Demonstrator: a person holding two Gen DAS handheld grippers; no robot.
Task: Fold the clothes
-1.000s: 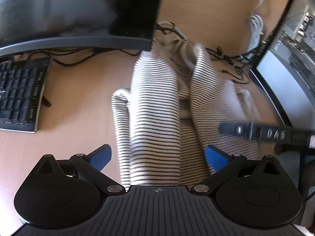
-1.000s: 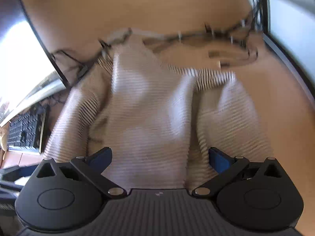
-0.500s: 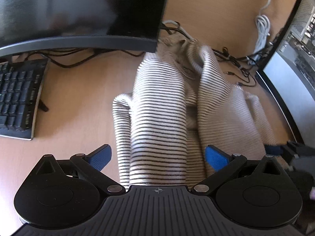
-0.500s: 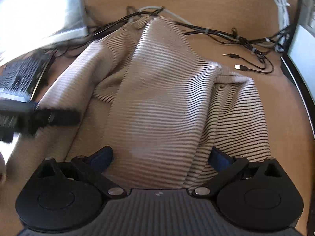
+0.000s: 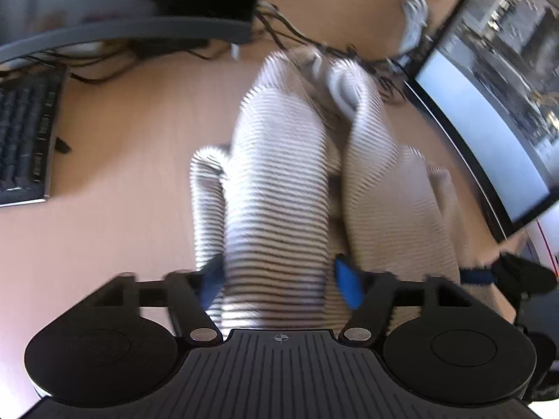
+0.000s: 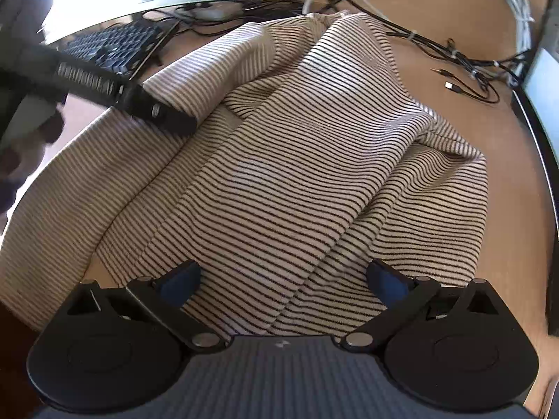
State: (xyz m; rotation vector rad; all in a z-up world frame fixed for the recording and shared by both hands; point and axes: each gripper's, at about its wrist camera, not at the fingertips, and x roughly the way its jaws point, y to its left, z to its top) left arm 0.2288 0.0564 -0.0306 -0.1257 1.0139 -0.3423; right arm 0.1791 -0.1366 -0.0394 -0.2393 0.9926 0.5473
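So the big light-brown wooden desk is where everything's happening, with a dark curved monitor at the back, a second lit screen off to the right side, a black keyboard to the left and a mess of black cables behind.

The cream knit top with thin dark stripes lies bunched in the middle of the desk, humped up in long ridges, nowhere near flat.

It looks soft, floppy and light, the kind of fabric that sags the second you lift it, so I'd guess pinching one layer at a hem or side edge works better than grabbing a fat ridge.

The left gripper is closing around one thick ridge, blue pads either side, though I can't tell if they're actually pinching yet (blurry).

The right gripper is spread wide over the near edge, holding nothing.
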